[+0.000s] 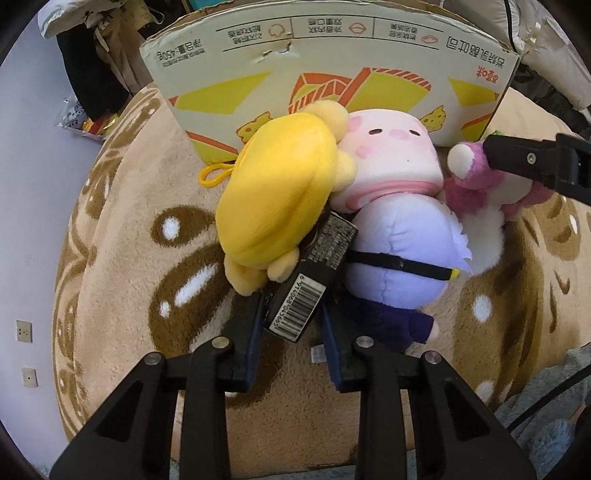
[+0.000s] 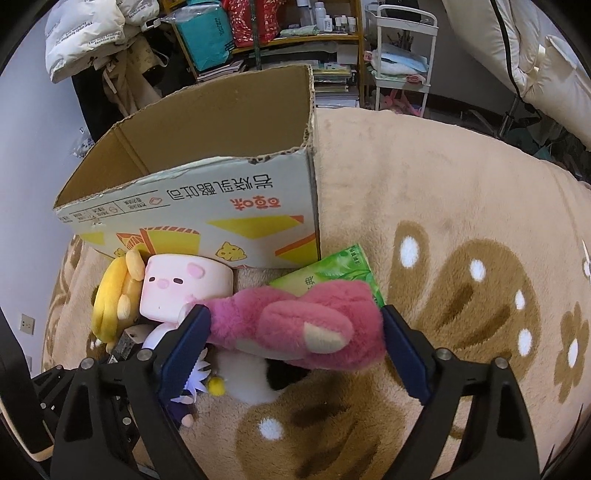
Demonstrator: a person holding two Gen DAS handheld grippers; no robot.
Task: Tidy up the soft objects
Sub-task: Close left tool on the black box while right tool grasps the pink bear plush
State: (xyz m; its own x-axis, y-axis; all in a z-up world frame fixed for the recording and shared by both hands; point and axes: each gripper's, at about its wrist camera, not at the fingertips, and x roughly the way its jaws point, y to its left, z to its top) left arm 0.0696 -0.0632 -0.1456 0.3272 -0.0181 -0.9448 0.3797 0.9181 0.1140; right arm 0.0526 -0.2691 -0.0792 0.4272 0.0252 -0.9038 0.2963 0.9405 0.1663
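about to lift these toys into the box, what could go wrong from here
The left gripper is shut on a black barcode tag, not a plush body, so the tag may tear or slip. The right gripper straddles the pink bear with open jaws; lifting now could leave it behind. The toys are piled together, so neighbours may drag.

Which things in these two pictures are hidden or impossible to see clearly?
- Box bottom: right wrist view, hidden by its front wall.
- Green packet: right wrist view, mostly covered by the pink plush.
- Doll in white, its face: both views, turned away or covered.
- Barcode tag: left wrist view, small print unreadable.
- Shelf bottles: right wrist view, too small.
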